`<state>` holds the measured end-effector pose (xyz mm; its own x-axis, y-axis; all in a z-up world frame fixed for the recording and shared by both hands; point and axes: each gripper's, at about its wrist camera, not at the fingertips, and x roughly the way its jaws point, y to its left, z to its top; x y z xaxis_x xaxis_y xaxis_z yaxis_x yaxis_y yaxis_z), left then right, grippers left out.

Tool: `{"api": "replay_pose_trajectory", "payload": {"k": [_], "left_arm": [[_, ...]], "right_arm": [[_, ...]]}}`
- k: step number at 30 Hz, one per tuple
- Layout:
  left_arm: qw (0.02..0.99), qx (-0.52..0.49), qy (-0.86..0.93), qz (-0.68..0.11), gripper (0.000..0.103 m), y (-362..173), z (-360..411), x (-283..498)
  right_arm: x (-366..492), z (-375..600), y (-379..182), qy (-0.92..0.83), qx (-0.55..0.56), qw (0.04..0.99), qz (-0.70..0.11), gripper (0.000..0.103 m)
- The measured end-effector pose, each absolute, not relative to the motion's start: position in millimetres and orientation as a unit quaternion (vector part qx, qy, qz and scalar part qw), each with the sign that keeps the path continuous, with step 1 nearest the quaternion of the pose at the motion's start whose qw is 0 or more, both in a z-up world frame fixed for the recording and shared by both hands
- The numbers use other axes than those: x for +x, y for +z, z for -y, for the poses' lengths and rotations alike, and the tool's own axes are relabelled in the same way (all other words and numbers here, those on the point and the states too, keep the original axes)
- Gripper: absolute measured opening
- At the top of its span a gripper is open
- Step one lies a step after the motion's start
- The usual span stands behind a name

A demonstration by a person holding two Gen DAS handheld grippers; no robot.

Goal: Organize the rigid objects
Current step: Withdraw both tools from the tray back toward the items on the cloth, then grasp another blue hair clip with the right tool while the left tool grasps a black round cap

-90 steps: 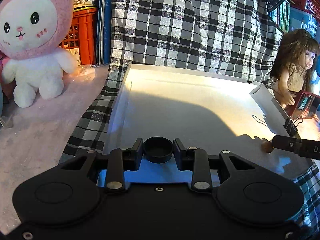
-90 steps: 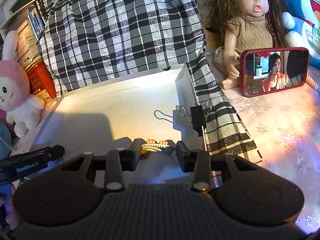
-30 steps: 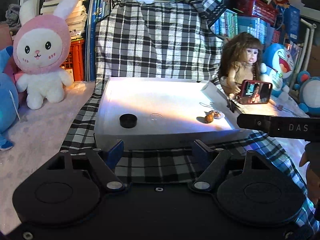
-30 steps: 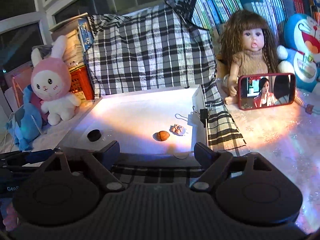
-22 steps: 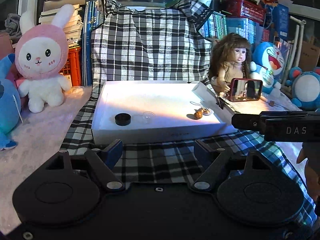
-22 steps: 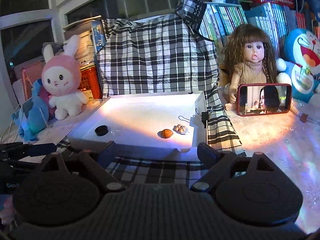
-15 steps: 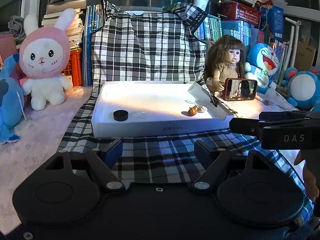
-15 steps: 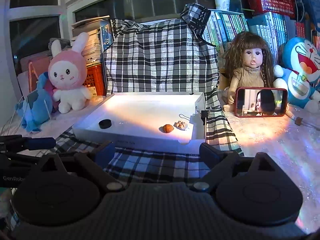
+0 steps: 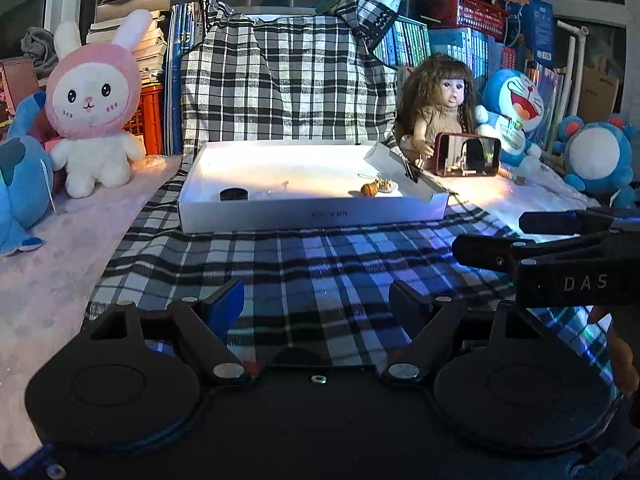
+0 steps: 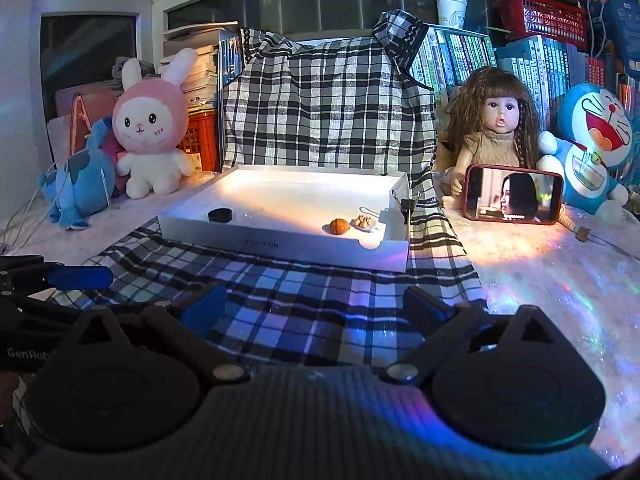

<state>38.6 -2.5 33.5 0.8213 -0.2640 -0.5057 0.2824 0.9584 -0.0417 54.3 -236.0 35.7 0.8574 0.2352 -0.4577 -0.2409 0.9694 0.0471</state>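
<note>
**Tiny hard bits sitting in the white tray, both claws empty**

So the stuff to organize is all in the white tray [image 10: 280, 246] on the checked cloth [image 10: 304, 292]. There's a black cap [image 10: 220, 215] near its left end, and over by the right end a brown nut-looking thing [image 10: 339, 226] just beside a small dish of crumbly bits [image 10: 363, 221]. A binder clip [image 10: 407, 205] is pinched onto the right wall.

My guess on handling: all of it is light and stiff, nothing squishy. The cap should be easy, just pinch across its round side. The nut is rounder and probably slippery, so I'd take it across the middle or it'll squirt out. The dish looks fiddly; hard to tell from here if the bits are loose on it, so I'd keep it level.

The left gripper [image 9: 316, 306] has its fingers spread with nothing between them. The right gripper [image 10: 316, 306] is opening wider, also empty. Both hang over the cloth, well apart from the tray.
</note>
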Motion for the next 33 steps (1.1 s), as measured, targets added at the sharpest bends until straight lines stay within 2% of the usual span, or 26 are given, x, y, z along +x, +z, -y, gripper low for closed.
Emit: {"api": "replay_pose_trajectory", "payload": {"k": [28,33], "left_arm": [[0.954,0.023,-0.128,-0.271,0.078,9.7,-6.7,1.8],[0.956,0.019,-0.12,-0.269,0.071,9.7,-12.5,-2.6]], "right_arm": [[8.9,237.7,13.8,0.103,-0.051,0.965,-0.235,0.1],[1.7,241.7,12.6,0.103,-0.052,0.966,-0.232,0.1]]}}
